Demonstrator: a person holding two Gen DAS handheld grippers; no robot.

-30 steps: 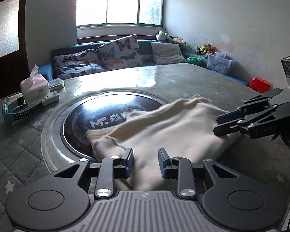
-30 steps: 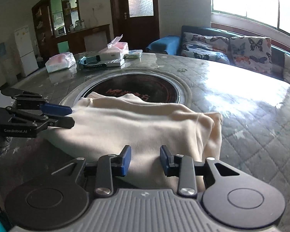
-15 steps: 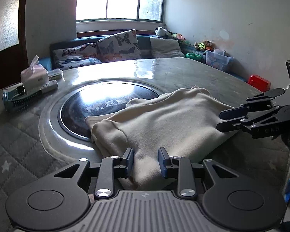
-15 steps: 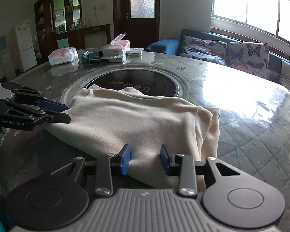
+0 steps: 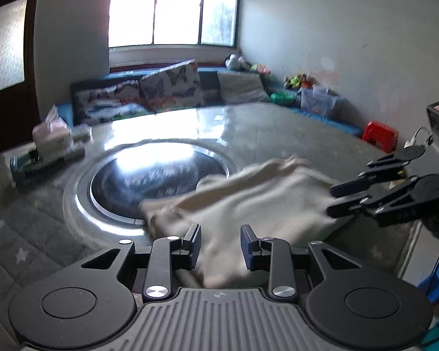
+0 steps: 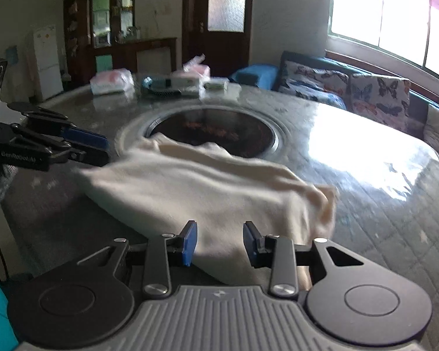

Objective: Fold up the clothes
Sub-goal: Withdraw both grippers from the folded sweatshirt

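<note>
A cream garment (image 5: 248, 201) lies folded on the round table, partly over the dark centre disc (image 5: 149, 181). It also shows in the right wrist view (image 6: 207, 193). My left gripper (image 5: 220, 244) is open and empty above the garment's near edge. My right gripper (image 6: 219, 242) is open and empty above the opposite edge. Each gripper shows in the other's view, the right one (image 5: 339, 201) at the garment's right edge and the left one (image 6: 99, 150) at its left corner.
The table (image 5: 278, 134) carries a tissue box (image 5: 51, 139), a comb-like tool (image 5: 38, 166) and packets (image 6: 111, 82) at its far side. A sofa with butterfly cushions (image 5: 166, 87) stands under the window. A red stool (image 5: 380, 137) stands by the right wall.
Both grippers have drawn back and up from the garment, staying open. The garment looks smaller and farther in both views, and the picture is blurred by motion.
</note>
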